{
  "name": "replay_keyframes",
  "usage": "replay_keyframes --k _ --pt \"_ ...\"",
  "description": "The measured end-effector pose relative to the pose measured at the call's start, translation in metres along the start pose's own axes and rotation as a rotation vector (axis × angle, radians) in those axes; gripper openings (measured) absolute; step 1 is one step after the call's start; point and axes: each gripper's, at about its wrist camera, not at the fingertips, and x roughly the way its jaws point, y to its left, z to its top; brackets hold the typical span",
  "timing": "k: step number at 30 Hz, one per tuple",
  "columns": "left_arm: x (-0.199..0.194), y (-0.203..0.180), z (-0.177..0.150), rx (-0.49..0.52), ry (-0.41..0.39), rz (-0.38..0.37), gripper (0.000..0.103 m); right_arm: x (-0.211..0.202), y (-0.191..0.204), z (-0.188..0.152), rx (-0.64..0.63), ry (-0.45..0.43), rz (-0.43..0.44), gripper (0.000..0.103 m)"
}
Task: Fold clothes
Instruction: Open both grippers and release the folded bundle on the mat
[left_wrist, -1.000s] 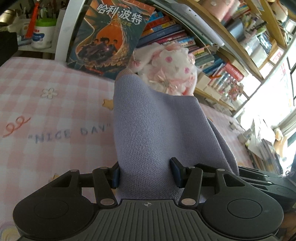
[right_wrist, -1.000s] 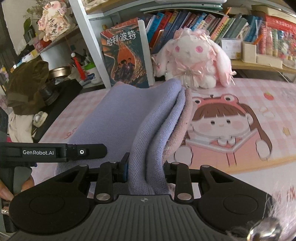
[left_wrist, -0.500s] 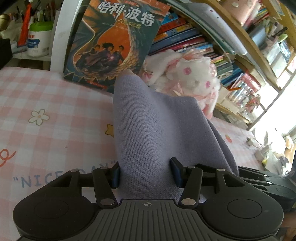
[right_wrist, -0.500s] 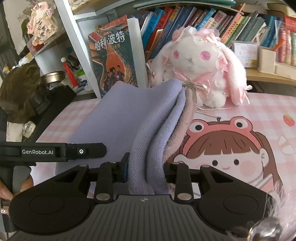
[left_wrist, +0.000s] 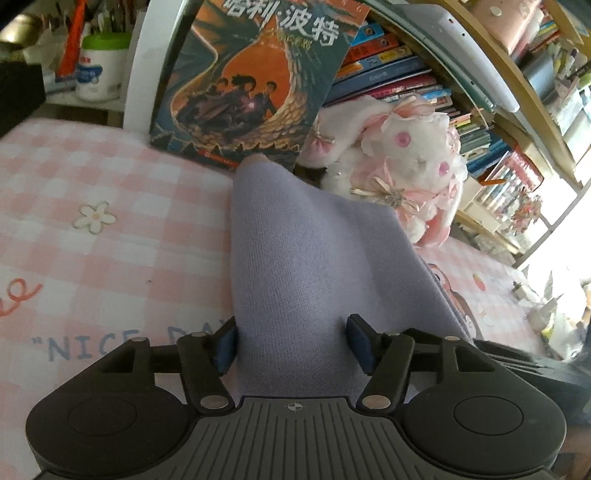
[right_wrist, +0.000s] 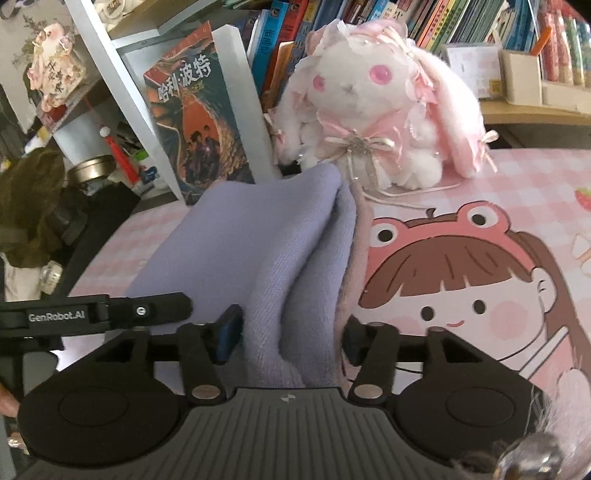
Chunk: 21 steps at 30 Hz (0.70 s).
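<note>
Now both hand-held grippers (left_wrist: 291, 341) (right_wrist: 291, 338) just widened, apparently releasing lilac garment (left_wrist: 314, 266), plush rabbit (right_wrist: 373, 110) nearer.

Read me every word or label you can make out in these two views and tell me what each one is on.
"NICE DA", rest hidden: pink checked mat
"哈利·波特": book cover
"GenRobot.AI": black bar of the left tool
White jar label: too blurred to read
Shelf book spines: too small to read

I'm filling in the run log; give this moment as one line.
stage: releasing fold | left gripper: jaws just opened, lilac garment between pads | right gripper: jaws just opened, garment between | surface: pink mat
</note>
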Motion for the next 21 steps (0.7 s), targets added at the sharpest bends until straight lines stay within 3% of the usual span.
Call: replay_keyframes --k 8,11,13,21 --pt "-0.038 -0.009 -0.014 0.098 -0.084 0.087 0.073 -0.029 0.002 -0.002 0.02 -0.043 -0.079 0.071" --pt "-0.047 -0.016 -0.023 0.146 -0.102 0.153 0.084 -0.04 0.008 -0.009 0.013 -0.064 -0.124 0.073" --pt "-0.05 -0.02 -0.03 0.178 -0.112 0.194 0.084 -0.045 0.014 -0.016 -0.01 -0.072 -0.155 0.075" --pt "-0.056 -0.033 -0.058 0.279 -0.089 0.275 0.088 -0.057 0.037 -0.047 -0.088 -0.068 -0.244 0.081"
